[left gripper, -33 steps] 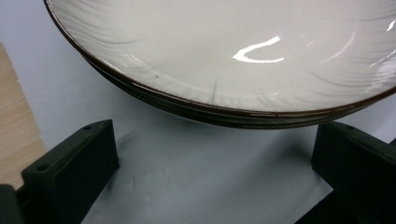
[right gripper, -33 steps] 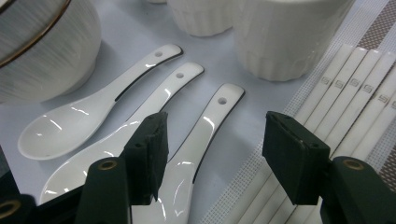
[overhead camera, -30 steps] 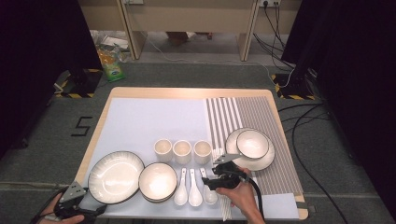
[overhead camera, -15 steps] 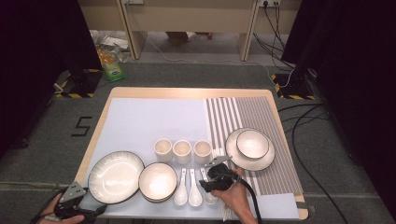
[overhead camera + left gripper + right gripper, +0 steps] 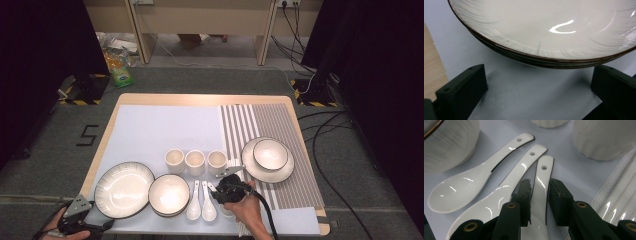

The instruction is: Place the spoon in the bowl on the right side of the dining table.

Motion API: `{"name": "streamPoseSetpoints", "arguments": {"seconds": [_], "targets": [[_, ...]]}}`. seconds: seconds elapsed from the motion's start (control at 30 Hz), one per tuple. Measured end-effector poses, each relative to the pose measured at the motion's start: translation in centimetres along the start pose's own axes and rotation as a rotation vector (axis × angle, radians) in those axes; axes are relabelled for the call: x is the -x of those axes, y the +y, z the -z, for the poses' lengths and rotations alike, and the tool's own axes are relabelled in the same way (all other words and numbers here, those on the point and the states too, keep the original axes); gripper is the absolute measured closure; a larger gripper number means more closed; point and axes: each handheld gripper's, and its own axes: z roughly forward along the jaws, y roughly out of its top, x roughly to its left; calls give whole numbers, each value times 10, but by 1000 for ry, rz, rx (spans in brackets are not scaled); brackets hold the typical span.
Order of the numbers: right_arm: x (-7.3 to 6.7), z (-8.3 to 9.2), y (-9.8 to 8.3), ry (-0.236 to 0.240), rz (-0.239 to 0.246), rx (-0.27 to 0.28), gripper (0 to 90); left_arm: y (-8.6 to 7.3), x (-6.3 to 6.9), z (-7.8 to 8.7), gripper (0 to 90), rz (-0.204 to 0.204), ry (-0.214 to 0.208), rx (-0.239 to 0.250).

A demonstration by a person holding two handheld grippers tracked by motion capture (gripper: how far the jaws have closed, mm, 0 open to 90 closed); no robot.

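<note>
At the table's near edge, the right gripper (image 5: 537,195) has just been closing; its jaws now pinch the handle of the rightmost spoon (image 5: 541,182). The middle spoon (image 5: 506,187) lies touching beside it, so a lift could drag it along or let the glossy handle slip. The left gripper (image 5: 536,95) rests spread before the plate (image 5: 549,30), near the left corner.

My right gripper (image 5: 223,192) is matte black plastic with a black cable (image 5: 264,215) trailing off its back. Close up, its jaws are blocky, with ribbed inner pads (image 5: 526,195) and brass-coloured screw bushings (image 5: 511,205) at the joints. My left gripper (image 5: 82,224) carries a grey three-cornered plate (image 5: 77,206) on top; its black jaws show small round holes (image 5: 470,68). My forearms are bare.
</note>
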Motion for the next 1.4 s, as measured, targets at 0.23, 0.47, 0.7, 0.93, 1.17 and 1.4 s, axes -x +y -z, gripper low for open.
{"name": "streamPoseSetpoints", "arguments": {"seconds": [0.23,0.47,0.7,0.93,1.17,1.4], "targets": [[4,-1,2,-7,-16,10,752,0,0,0,0,2,3,5],[9,-2,4,7,-46,3,752,-1,0,1,0,0,-6,5],[11,-2,6,22,-38,-8,760,-1,0,0,0,-1,-5,6],[12,1,6,9,-27,1,777,-1,0,0,0,-1,-5,4],[10,0,8,21,-14,-13,829,-1,0,0,0,-1,-5,7],[9,-5,11,26,8,-45,840,-2,0,0,0,2,1,18]]}}
